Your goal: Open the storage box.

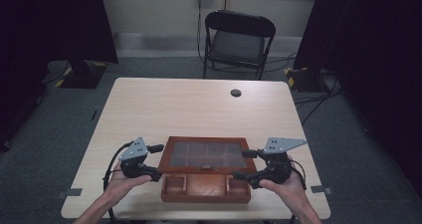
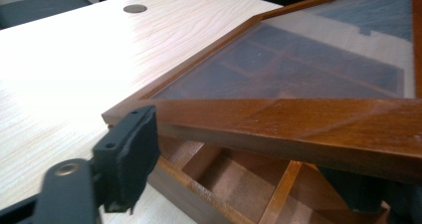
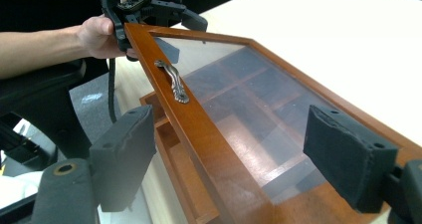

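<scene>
A pale wooden desk [image 1: 164, 104] carries a brown wooden box [image 1: 206, 186] that sits between the two tools, its glass-paned lid [image 1: 208, 154] raised at a tilt above the divided tray. The left tool [image 1: 155, 160], held in the person's left hand [image 1: 122, 183], stands at the lid's left front corner; in the left gripper view one black pad [image 2: 130, 149] lies against the outer edge of the lid's wooden frame [image 2: 298, 122], with the frame running between the jaws, though whether the far pad presses on it cannot be told. The right tool [image 1: 244, 164], in the right hand [image 1: 286, 186], straddles the lid's right front corner with its jaws apart: in the right gripper view the left pad [image 3: 122, 154] and the right pad [image 3: 348, 154] both stand clear of the wood, the frame's front rail running between them without touching. An ornate metal handle [image 3: 172, 80] is fixed on that front rail, farther from the right tool, towards the left one. A small dark grommet [image 1: 236, 92] marks the desk's far side, well beyond both tools.
</scene>
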`<move>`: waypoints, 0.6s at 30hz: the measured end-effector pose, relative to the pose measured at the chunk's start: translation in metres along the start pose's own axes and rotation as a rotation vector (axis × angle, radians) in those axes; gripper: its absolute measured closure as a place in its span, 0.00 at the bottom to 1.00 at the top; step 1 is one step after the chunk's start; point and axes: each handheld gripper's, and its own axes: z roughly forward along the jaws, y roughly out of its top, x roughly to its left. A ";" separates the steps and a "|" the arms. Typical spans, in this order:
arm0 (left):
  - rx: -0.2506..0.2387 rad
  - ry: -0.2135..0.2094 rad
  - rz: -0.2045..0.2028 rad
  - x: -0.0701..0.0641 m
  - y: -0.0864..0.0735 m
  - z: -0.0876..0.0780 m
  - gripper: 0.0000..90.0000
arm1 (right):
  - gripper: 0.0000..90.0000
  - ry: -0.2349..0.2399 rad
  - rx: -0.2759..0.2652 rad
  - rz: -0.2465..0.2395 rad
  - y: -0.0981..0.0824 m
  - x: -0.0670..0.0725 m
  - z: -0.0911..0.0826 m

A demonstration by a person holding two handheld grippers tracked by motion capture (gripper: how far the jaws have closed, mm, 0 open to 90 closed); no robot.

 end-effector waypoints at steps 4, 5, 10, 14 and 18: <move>-0.018 0.003 -0.001 0.001 0.007 0.000 0.29 | 0.20 -0.011 -0.019 -0.003 0.002 -0.001 -0.003; -0.025 0.004 -0.004 0.002 0.010 0.000 0.29 | 0.19 -0.008 -0.021 -0.007 0.003 -0.002 -0.003; -0.033 -0.001 -0.019 0.005 0.013 0.000 0.29 | 0.19 -0.026 -0.006 -0.025 0.003 -0.001 0.000; -0.046 -0.010 -0.021 0.006 0.020 -0.001 0.31 | 0.20 -0.073 -0.017 -0.048 0.004 -0.003 -0.001; -0.061 -0.025 -0.031 0.007 0.029 0.001 0.32 | 0.19 -0.094 -0.017 -0.049 0.006 -0.007 -0.002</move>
